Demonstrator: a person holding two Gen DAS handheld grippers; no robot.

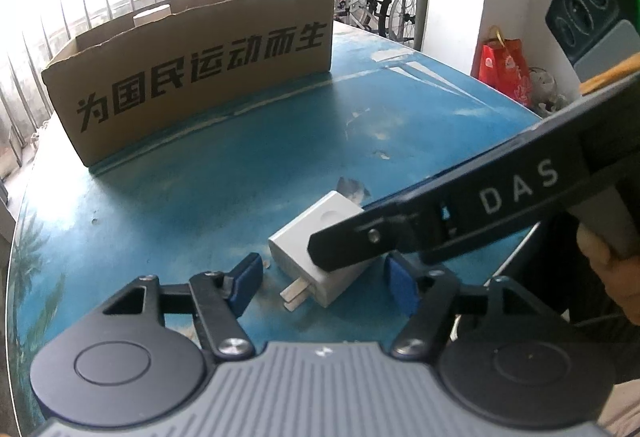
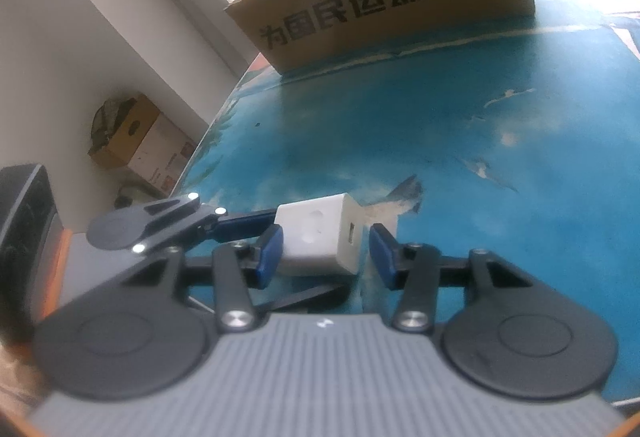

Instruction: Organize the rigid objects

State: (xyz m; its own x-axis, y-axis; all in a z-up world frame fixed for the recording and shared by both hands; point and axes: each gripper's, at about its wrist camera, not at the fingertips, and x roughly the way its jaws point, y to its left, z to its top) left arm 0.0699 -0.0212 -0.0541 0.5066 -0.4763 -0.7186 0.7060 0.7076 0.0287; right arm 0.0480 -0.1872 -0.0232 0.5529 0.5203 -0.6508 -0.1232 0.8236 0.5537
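White plastic marks the charger block (image 2: 320, 239), lying on the blue table (image 2: 460, 141) in the lower centre of both views, prongs toward the left gripper (image 1: 324, 279). Both grippers bracket it with jaws spread; the right gripper (image 2: 326, 257) seems lined up to pinch it. Upper left, the cardboard box (image 1: 192, 77) stands open-topped, probably its destination.
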